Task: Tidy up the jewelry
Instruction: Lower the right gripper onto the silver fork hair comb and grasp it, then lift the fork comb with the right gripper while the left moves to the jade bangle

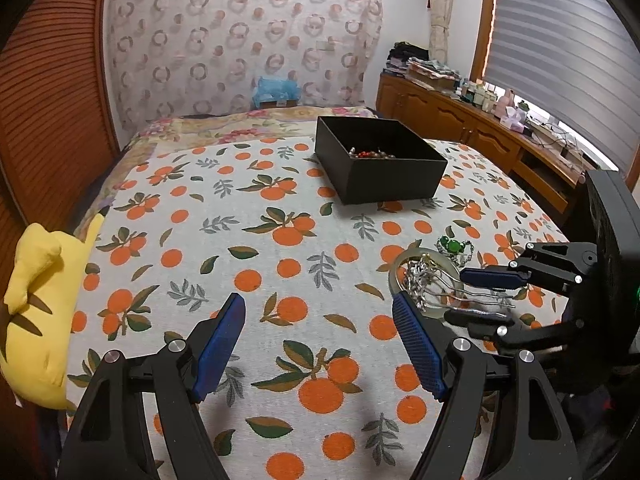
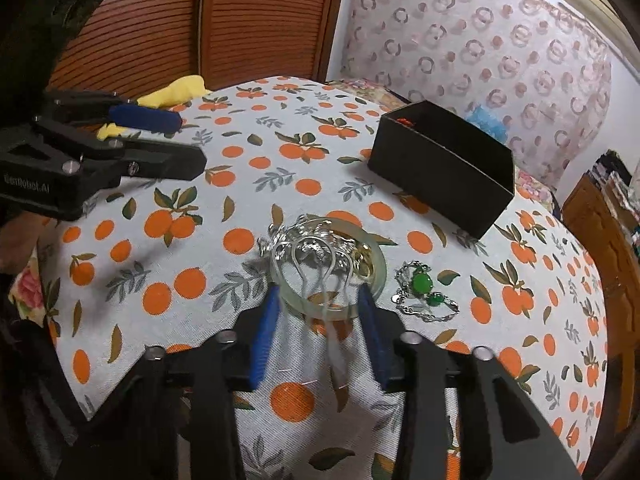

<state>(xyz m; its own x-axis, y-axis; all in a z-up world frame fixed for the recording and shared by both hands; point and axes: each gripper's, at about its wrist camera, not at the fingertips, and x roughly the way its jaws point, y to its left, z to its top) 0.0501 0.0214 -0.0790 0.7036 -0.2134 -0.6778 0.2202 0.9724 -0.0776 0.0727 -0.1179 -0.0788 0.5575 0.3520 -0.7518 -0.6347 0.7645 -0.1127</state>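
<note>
Left view: left tool (image 1: 319, 344) wide open, empty, above the bed (image 1: 240, 200); hairpin (image 1: 444, 288) lies to its right, box (image 1: 380, 160) beyond

Right view: right tool (image 2: 320, 330) open, nearer, straddling the hairpin's (image 2: 320, 264) prongs, which point straight back at it
</note>
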